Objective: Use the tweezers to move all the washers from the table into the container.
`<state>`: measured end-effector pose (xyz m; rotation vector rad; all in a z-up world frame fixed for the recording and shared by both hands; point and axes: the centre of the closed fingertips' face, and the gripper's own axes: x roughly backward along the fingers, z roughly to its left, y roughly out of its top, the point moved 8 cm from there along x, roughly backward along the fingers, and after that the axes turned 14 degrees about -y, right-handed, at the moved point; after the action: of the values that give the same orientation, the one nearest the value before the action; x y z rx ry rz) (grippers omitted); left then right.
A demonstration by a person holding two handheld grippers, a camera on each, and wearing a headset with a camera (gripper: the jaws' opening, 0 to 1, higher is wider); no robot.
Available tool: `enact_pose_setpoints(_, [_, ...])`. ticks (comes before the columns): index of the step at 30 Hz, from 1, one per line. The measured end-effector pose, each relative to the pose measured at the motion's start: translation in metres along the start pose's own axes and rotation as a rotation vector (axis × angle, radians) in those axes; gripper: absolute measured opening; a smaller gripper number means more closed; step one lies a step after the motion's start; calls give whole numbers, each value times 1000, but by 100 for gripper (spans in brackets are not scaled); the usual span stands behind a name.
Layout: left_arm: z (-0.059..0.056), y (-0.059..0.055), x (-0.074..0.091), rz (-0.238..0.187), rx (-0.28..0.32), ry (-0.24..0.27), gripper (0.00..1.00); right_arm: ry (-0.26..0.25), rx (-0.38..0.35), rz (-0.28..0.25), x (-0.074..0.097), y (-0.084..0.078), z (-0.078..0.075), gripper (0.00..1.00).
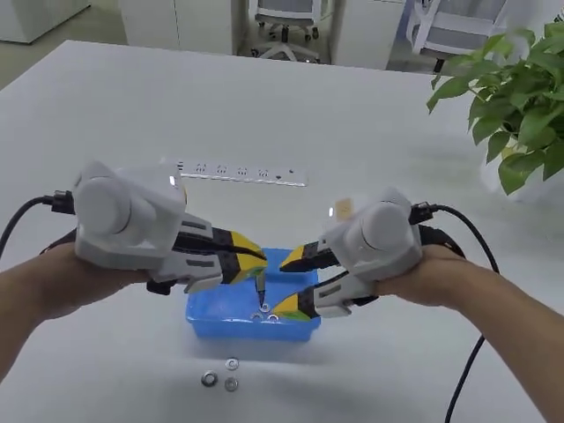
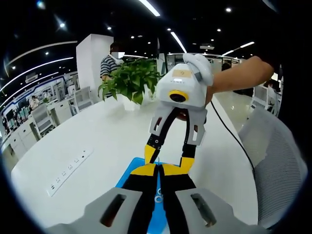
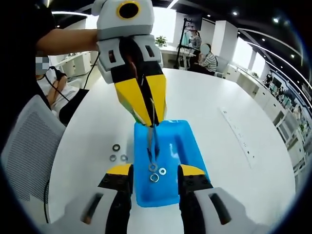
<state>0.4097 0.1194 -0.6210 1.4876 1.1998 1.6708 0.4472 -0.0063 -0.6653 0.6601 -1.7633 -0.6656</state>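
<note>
Currently, three washers (image 3: 162, 171) lie close together inside the blue container (image 3: 180, 141), near the end facing the right gripper. Three more washers (image 1: 209, 379) rest in a cluster on the white tabletop (image 1: 352, 115), just beside the container's near wall. The tweezers (image 3: 152, 141) point down into the container, with the tips just above the washers inside; whether they grip one cannot be told. The left gripper (image 3: 151, 122) has its jaws clamped together on the tweezers' upper end. The right gripper (image 1: 286, 282) faces it across the container, jaws apart and holding nothing. Farther back on the tabletop lies a white power strip (image 1: 242, 173), and a green plant (image 1: 520, 106) stands at the right edge.
</note>
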Motion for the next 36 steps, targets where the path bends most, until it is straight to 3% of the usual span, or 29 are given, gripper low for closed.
enact_pose_setpoints(17, [-15, 11, 14, -2, -7, 6, 6, -74, -85, 22, 27, -11, 15, 56])
enact_pose_setpoints(36, [-32, 8, 21, 4, 10, 5, 6, -151, -186, 4, 48, -24, 37, 77])
